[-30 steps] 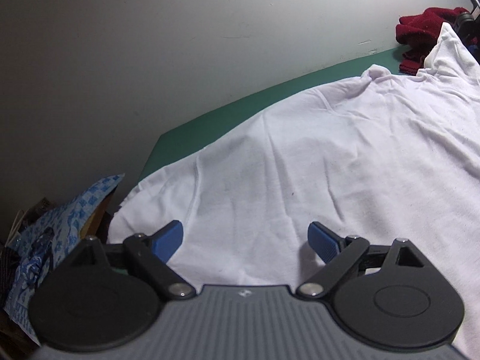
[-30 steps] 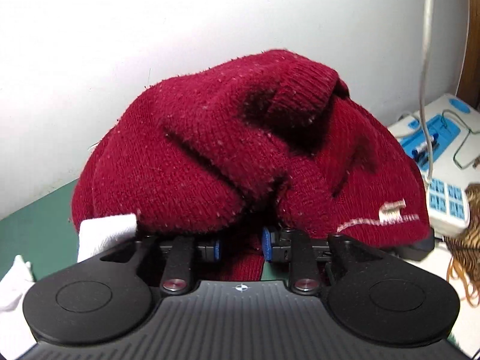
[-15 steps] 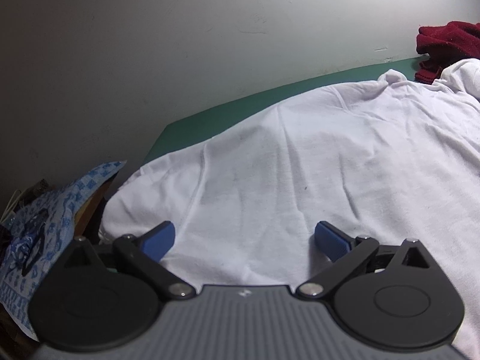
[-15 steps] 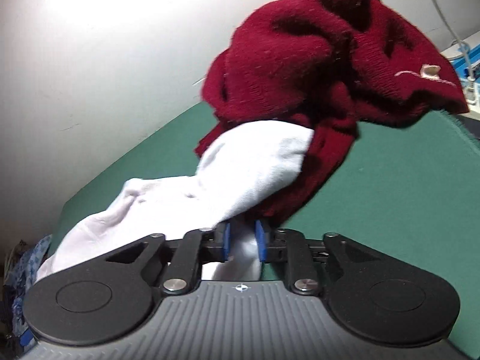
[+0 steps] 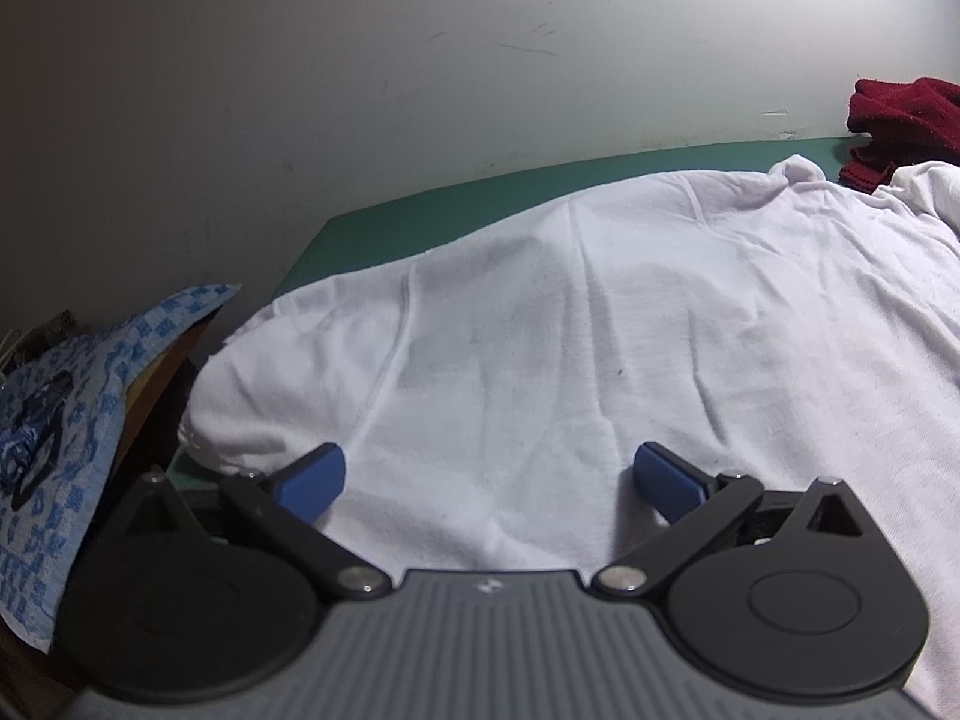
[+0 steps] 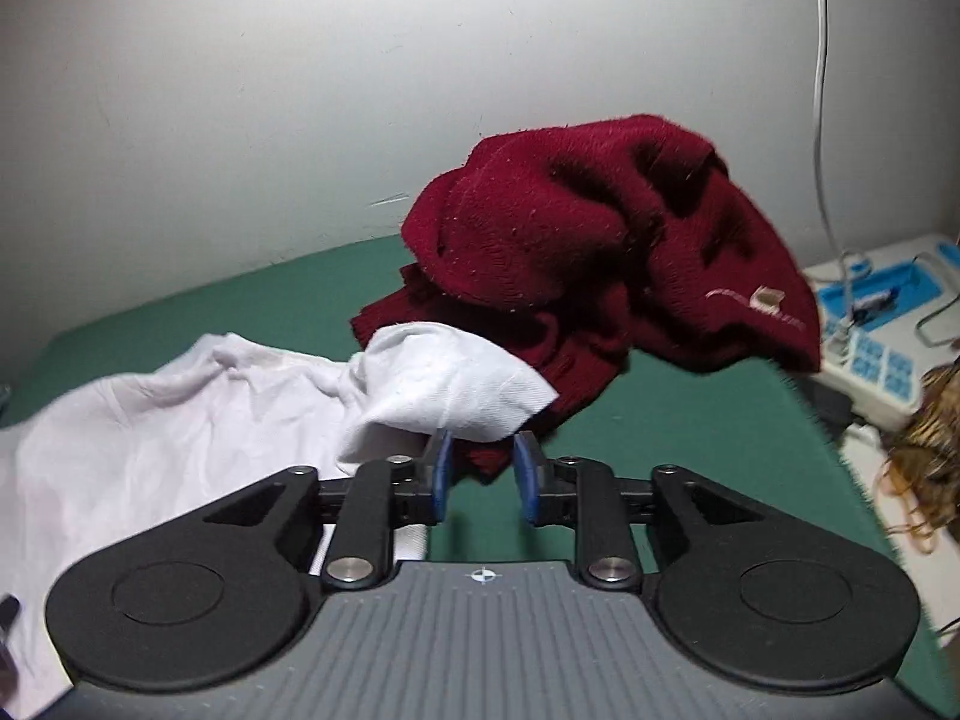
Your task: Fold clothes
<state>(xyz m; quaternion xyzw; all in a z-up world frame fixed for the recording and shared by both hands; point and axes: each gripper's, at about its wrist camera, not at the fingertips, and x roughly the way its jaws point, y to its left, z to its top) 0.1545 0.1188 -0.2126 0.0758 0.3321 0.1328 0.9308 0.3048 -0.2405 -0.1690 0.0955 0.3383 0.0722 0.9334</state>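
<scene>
The green tabletop (image 5: 384,222) holds the flat white shirt (image 5: 600,330), its sleeve (image 6: 450,384) just let go by the half-open, empty right gripper (image 6: 480,474), so the wide-open, empty left gripper (image 5: 489,477) should pinch the edge and pull slowly.

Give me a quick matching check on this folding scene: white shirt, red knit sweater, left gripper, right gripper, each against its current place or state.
1 white shirt
2 red knit sweater
3 left gripper
4 right gripper

A bunched in a heap by the wall
B jaws wide apart over white cloth
C spread across the green table
D jaws partly apart, nothing between the pads

Pairs: 1-C, 2-A, 3-B, 4-D
</scene>
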